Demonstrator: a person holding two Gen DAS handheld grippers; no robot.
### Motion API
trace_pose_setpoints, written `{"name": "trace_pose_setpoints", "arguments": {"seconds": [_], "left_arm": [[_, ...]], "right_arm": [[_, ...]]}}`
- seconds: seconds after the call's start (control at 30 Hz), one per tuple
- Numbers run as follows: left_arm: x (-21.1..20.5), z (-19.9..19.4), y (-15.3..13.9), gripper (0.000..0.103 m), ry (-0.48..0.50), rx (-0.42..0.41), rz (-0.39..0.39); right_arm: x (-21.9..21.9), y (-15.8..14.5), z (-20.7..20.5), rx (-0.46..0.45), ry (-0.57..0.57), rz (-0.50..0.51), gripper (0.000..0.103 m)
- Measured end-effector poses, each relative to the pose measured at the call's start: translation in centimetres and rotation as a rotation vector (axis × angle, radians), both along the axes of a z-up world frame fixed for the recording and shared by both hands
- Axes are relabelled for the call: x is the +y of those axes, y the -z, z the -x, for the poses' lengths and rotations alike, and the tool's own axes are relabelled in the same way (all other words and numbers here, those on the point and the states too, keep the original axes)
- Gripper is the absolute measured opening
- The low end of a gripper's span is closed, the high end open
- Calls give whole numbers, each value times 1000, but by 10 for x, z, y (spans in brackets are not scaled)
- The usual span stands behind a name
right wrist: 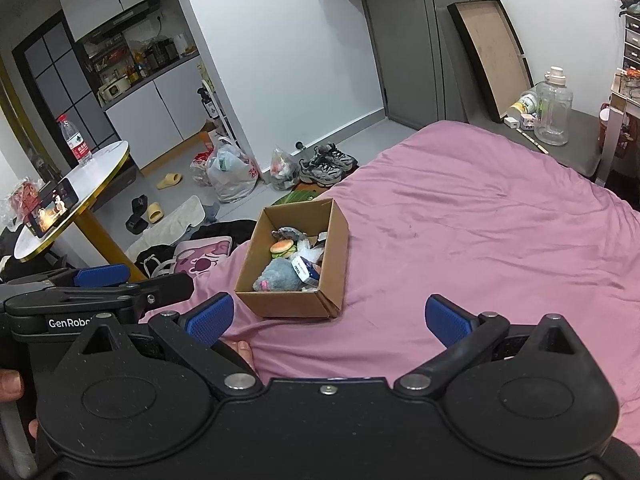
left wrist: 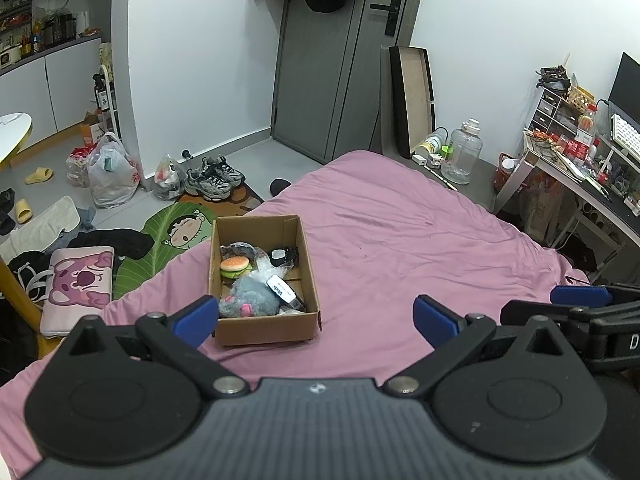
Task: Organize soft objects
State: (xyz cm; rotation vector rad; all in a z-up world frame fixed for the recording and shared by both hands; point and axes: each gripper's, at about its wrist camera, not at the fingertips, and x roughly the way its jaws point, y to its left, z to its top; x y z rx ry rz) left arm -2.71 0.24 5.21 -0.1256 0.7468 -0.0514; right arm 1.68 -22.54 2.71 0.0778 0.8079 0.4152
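The left gripper [left wrist: 316, 318] is wide open and holds nothing. The brown cardboard box [left wrist: 264, 330] sits on the pink bed sheet [left wrist: 400, 232], just ahead, with a fluffy grey plush toy [left wrist: 250, 300] and a small toy burger [left wrist: 236, 266] inside. The right gripper [right wrist: 330, 318] is wide open and empty too. I think reaching in slowly from above and squeezing softly works best.

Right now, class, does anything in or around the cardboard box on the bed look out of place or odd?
The cardboard box sits upright on the pink bedsheet, undamaged. Inside, the toys are jumbled: a burger toy, a grey plush and a small white pack tilted against them. Nothing has spilled.
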Motion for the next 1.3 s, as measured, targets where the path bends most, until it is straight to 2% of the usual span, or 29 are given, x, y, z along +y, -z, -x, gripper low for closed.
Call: {"name": "trace_pose_setpoints", "arguments": {"seconds": [1.3], "left_arm": [[2, -1, 0, 103, -12, 1, -8]], "right_arm": [[-4, 4, 0, 17, 7, -31, 103]]}}
